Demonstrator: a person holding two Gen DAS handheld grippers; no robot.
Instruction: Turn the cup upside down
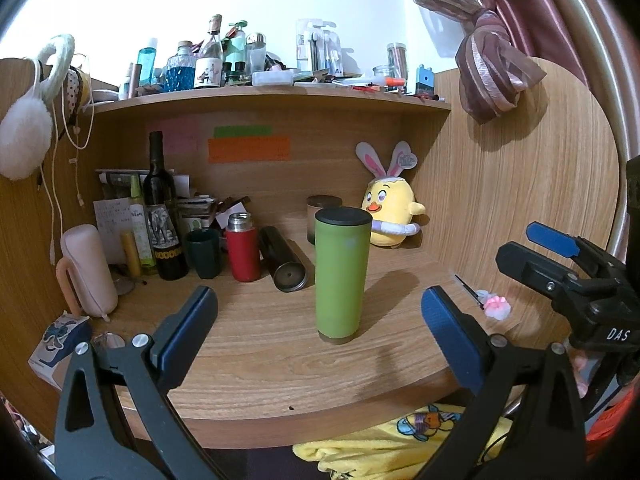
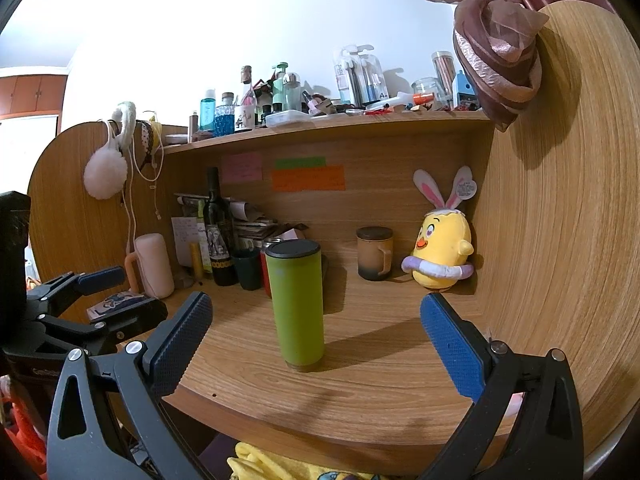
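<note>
A tall green cup [image 1: 340, 276] with a black end on top and a brown band at the bottom stands upright on the wooden desk [image 1: 260, 368]. It also shows in the right wrist view [image 2: 297, 304]. My left gripper [image 1: 320, 320] is open and empty, its fingers wide apart, a little in front of the cup. My right gripper [image 2: 316, 328] is open and empty too, in front of the cup. The right gripper shows at the right edge of the left wrist view [image 1: 560, 256], and the left gripper shows at the left of the right wrist view [image 2: 80, 300].
Behind the cup lie a black flask on its side [image 1: 284, 260], a red flask [image 1: 242, 248], a dark green mug [image 1: 204, 252], a wine bottle [image 1: 162, 216] and a brown mug [image 2: 374, 254]. A yellow chick plush [image 1: 390, 212] sits at the back right. A pink case [image 1: 88, 268] stands at the left.
</note>
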